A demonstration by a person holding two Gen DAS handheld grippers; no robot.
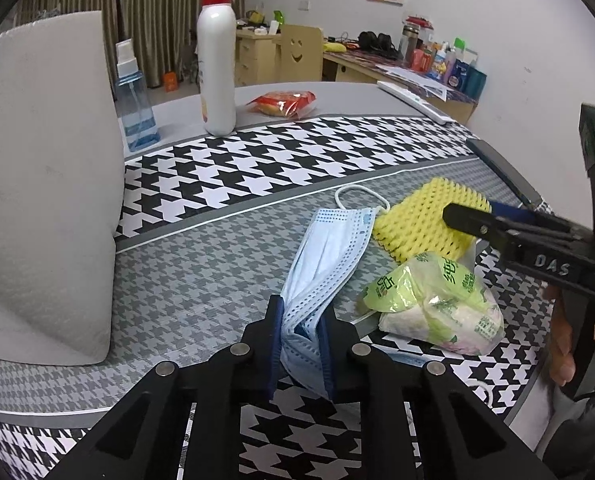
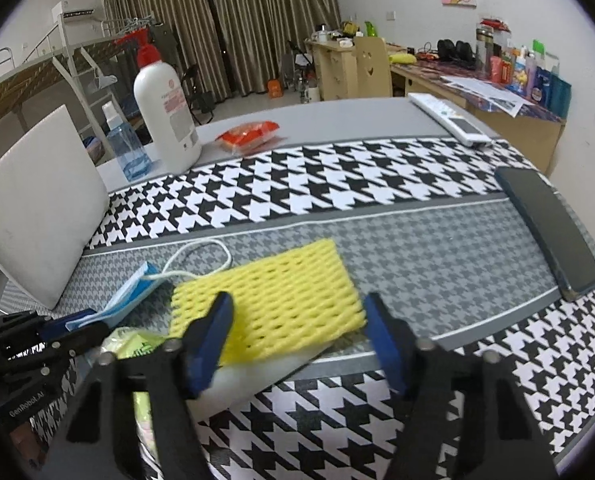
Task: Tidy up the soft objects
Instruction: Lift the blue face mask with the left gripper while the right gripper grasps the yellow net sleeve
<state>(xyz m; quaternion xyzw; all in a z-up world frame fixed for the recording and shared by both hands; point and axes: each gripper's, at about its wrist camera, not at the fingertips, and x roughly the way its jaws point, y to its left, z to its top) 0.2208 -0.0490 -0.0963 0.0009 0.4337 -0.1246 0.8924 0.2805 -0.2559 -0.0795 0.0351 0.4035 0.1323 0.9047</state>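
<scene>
Face mask gripped, foam net next

The blue face mask (image 1: 325, 264) sits low centre, pinched by the left gripper (image 1: 302, 336). Right of it lie the yellow foam net (image 2: 269, 300) and a tissue pack (image 1: 433, 300). The right gripper (image 2: 297, 332) hovers spread over the net; it likely must descend and clench.

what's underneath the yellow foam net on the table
A white sheet pokes out beneath the yellow foam mesh sleeve, resting on the houndstooth tablecloth. How far it runs underneath is covered.
</scene>
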